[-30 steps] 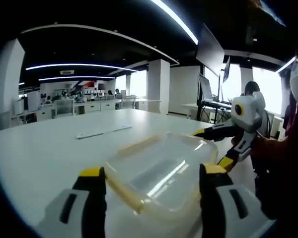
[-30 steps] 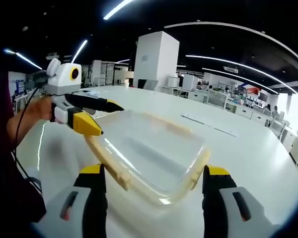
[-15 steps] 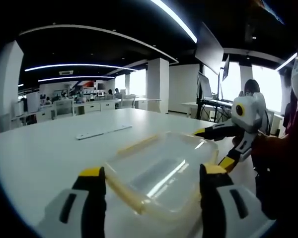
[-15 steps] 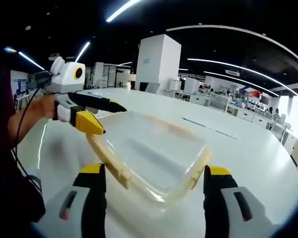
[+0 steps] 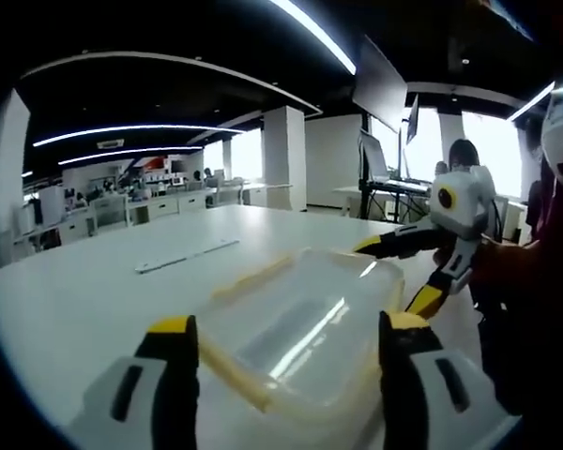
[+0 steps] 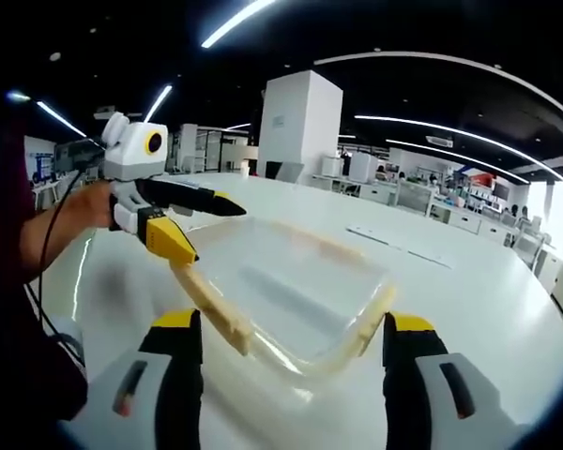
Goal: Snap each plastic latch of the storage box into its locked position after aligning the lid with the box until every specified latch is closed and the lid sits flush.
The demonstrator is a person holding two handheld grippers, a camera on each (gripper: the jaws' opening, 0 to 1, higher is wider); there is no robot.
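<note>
On the white bench (image 5: 94, 291), a clear plastic storage box (image 5: 305, 328) with its lid (image 6: 291, 281) on is sitting in front of both cameras. In the left gripper view, the left gripper (image 5: 281, 352) is hovering just short of the box with its yellow-tipped jaws standing wide apart, the near corner of the box lying between them, and they are gripping nothing. A pale yellowish latch (image 5: 233, 370) is running along the near left edge of the box, and another latch (image 5: 253, 274) is lying along its far edge. The right gripper (image 5: 408, 277) is coming in from the right of this view, a hand (image 5: 493, 272) holding it; its jaws are spread, one dark jaw reaching over the far right corner of the lid and one yellow-tipped jaw pointing down beside the box wall. Farther back on the bench, a long flat strip (image 5: 188, 255) is lying well apart from the box.

In the right gripper view, the right gripper (image 6: 283, 352) is showing its own jaws wide open at the bottom, the box's near end between them and nothing clamped. A long latch (image 6: 211, 305) is sticking out along the left side of the box, and a shorter latch (image 6: 368, 323) is hanging at the near right corner. The left gripper (image 6: 202, 225) is entering from the left, held by a hand (image 6: 94, 206), its jaws parted, the lower yellow tip touching or just beside the far end of the long latch; I cannot tell which.
</note>
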